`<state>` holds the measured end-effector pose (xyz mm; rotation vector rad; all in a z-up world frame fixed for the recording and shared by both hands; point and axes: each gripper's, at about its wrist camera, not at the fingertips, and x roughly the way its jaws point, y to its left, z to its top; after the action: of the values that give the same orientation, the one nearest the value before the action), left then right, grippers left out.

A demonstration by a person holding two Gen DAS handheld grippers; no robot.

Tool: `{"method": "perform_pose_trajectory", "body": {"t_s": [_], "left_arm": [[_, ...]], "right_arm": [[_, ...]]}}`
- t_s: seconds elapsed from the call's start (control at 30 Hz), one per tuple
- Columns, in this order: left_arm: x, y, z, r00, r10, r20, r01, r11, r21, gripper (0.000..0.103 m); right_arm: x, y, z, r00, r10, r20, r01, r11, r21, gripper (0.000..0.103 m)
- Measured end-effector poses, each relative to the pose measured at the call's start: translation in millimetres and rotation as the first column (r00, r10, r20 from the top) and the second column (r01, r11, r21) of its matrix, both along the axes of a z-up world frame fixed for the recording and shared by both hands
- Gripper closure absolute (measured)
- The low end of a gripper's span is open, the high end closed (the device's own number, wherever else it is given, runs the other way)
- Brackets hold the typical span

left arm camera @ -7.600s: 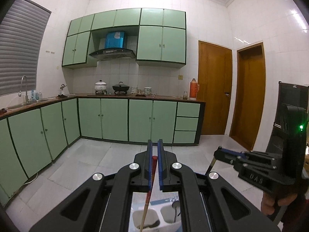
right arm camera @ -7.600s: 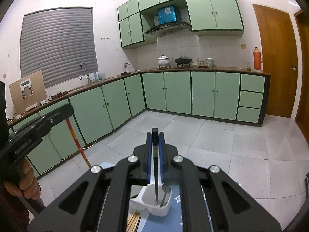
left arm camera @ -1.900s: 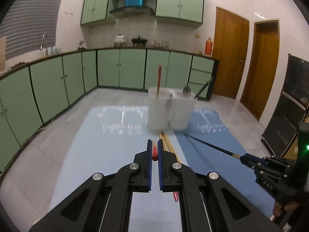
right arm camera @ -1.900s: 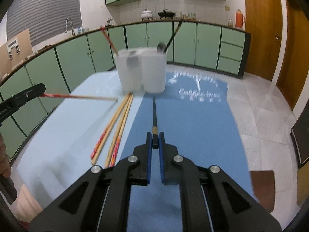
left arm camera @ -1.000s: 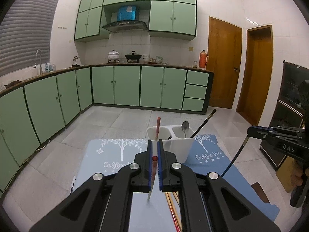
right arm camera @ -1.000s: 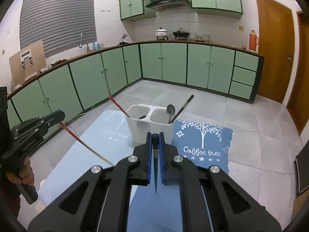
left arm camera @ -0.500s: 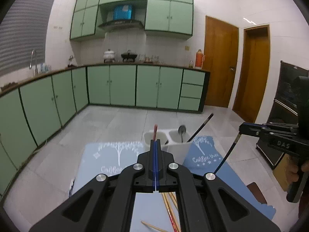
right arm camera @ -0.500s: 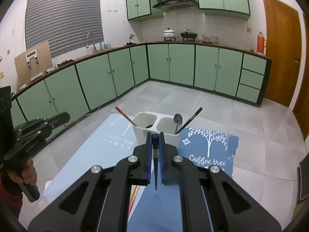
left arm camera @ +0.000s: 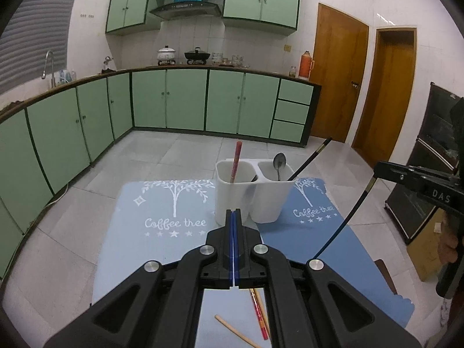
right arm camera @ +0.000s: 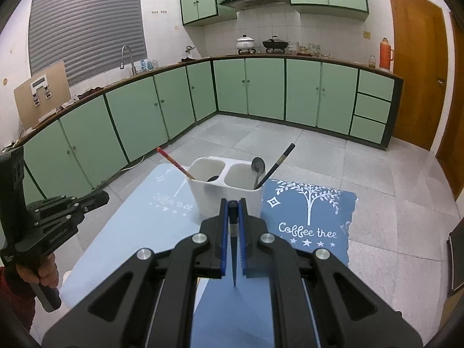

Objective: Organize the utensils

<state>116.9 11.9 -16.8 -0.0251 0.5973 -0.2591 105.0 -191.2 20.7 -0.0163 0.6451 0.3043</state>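
Your left gripper (left arm camera: pixel 233 217) has its jaws pressed together with nothing between them; your right gripper (right arm camera: pixel 233 211) is clenched on a black chopstick (left arm camera: pixel 345 226), which hangs tip-down over the dark blue mat (right arm camera: pixel 307 217).

The white two-cell holder (right arm camera: pixel 226 194) stands where the dark mat meets the light blue mat (left arm camera: pixel 162 211); its left cell holds a red chopstick (left arm camera: pixel 235 161) leaning outward, and the right cell holds a spoon (right arm camera: pixel 258 169) and another black chopstick (right arm camera: pixel 275 163); loose chopsticks (left arm camera: pixel 258 313) lie on the light mat below your left gripper, one wooden piece askew of the rest.

My read: the held stick goes into the right cell beside its mate, and the loose ones wait.

Risks from here:
- the grip is at the stick's top end, so the long tip can swing and strike the holder's rim or the divider rather than drop inside;
- the spoon and leaning chopstick crowd the right cell; a careless entry could knock them or tip the light holder;
- letting go too high may bounce the stick back out;
- you must open the left gripper before reaching down, and the thin sticks lying flat on soft matting may slip from the pinch or roll away.
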Motion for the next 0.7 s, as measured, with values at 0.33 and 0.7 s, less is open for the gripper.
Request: {"method": "perform_pose_trajectory", "body": {"t_s": [0.33, 0.7], "left_arm": [[-11.7, -2.0, -55.3, 0.995, 0.018, -0.096, -0.014, 0.999, 0.047, 0.065], [-43.2, -5.7, -124.3, 0.977, 0.066, -0.204, -0.049, 0.995, 0.087, 0.057]], "right_arm": [[-16.0, -3.7, -5.3, 1.000, -0.013, 0.022, 0.014, 1.000, -0.013, 0.097], [-76.9, -6.0, -23.7, 0.995, -0.062, 0.082, 0.065, 0.997, -0.035, 0.097]]}}
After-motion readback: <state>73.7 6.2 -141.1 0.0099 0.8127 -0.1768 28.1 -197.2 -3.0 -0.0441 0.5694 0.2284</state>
